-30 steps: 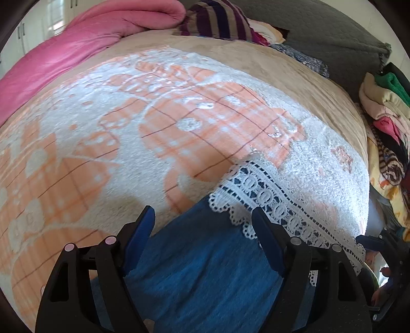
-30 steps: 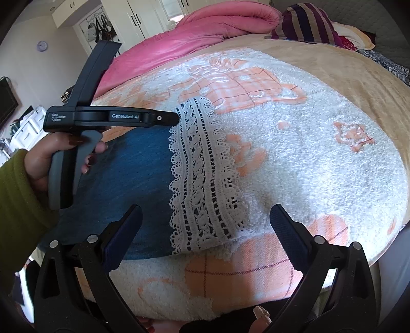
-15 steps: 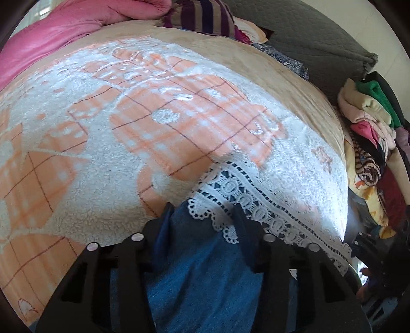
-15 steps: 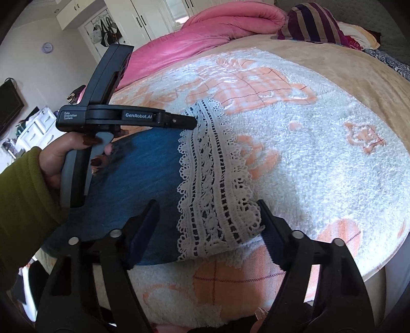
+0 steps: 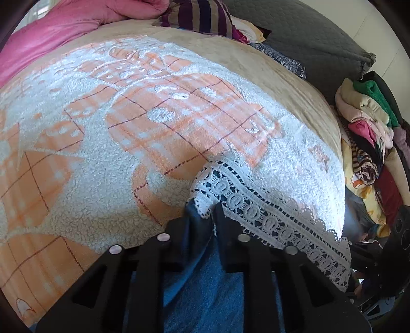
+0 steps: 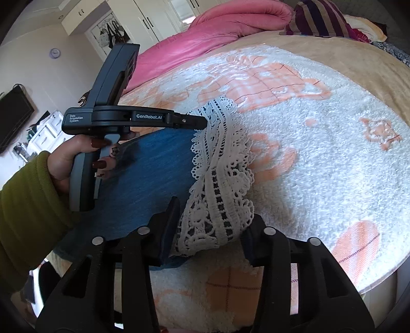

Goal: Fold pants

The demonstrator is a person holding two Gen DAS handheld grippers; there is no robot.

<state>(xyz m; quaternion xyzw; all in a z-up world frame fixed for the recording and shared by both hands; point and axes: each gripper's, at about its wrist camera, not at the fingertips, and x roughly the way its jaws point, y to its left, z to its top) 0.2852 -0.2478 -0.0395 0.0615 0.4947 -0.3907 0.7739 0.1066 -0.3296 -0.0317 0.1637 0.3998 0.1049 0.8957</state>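
Observation:
Blue denim pants (image 6: 153,174) with a white lace hem (image 6: 220,164) lie on the orange-and-white fleece blanket (image 6: 320,158) near the bed's front edge. My right gripper (image 6: 212,225) is closing, and the near end of the lace hem is bunched between its pads. My left gripper (image 5: 201,217) is closing too, pinching the denim (image 5: 205,276) right at the far corner of the lace (image 5: 256,205). In the right wrist view the left gripper (image 6: 202,122) reaches in from the left, held by a hand (image 6: 69,158) in an olive sleeve.
A pink duvet (image 5: 64,28) and a striped pillow (image 5: 202,18) lie at the head of the bed. A pile of clothes (image 5: 366,133) is stacked beside the bed on the right. White wardrobes (image 6: 153,15) and a wall television (image 6: 12,120) stand beyond the bed.
Both grippers went from wide open to nearly closed on the hem's two ends. The lace between the right fingers has bunched up. The left view has tilted down slightly.

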